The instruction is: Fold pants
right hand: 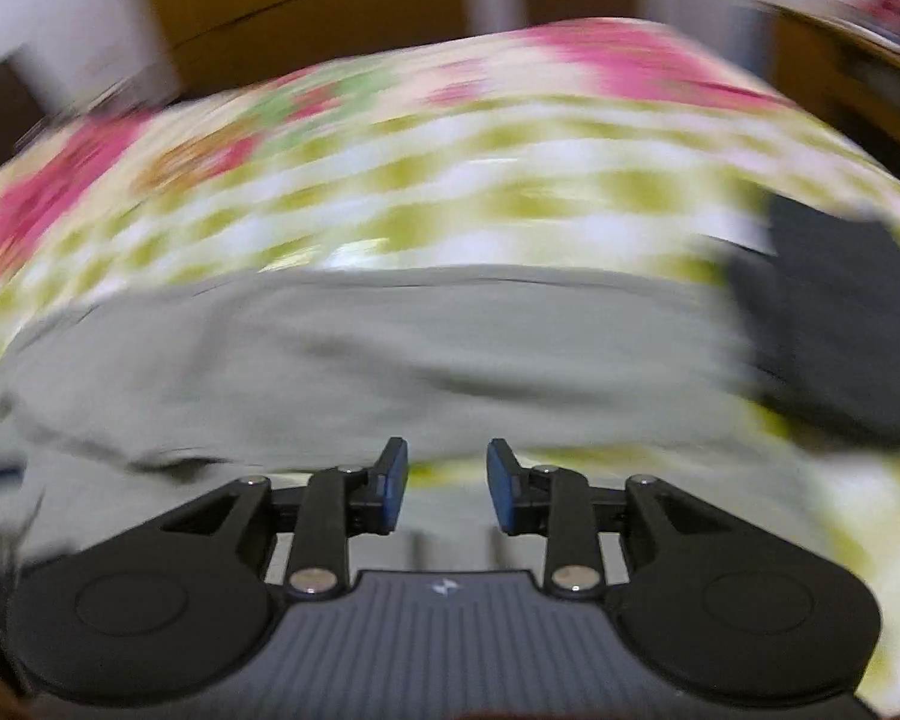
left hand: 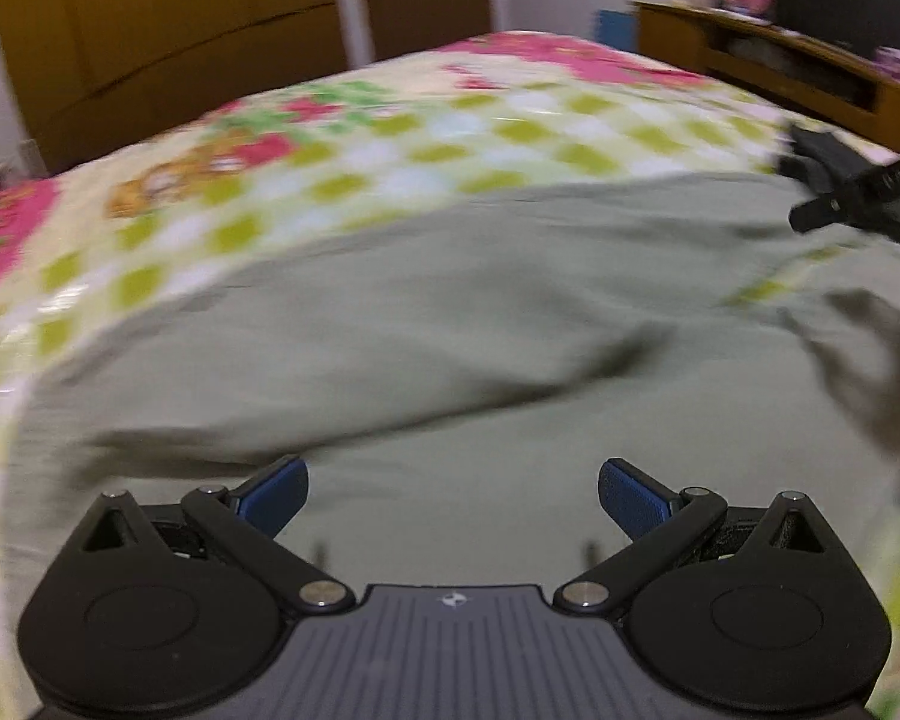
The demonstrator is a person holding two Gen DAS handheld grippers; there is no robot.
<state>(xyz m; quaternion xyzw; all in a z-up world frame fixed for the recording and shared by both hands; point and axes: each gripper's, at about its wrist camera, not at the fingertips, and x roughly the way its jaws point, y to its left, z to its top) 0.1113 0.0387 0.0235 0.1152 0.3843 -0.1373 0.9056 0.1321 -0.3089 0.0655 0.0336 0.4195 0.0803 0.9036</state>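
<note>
Pale grey-green pants (left hand: 450, 324) lie spread across a bed, with creases running through the cloth. My left gripper (left hand: 453, 495) is wide open and empty just above the pants. The right gripper shows at the right edge of the left wrist view (left hand: 852, 192), over the far side of the pants. In the right wrist view the pants (right hand: 360, 354) stretch across the middle, and my right gripper (right hand: 447, 483) hovers open and empty at their near edge. Both views are motion-blurred.
The bed carries a green-checked and pink floral cover (left hand: 390, 138). A dark garment (right hand: 834, 324) lies to the right of the pants. Brown wardrobes (left hand: 168, 36) stand behind the bed, and a wooden shelf (left hand: 798, 72) is at the far right.
</note>
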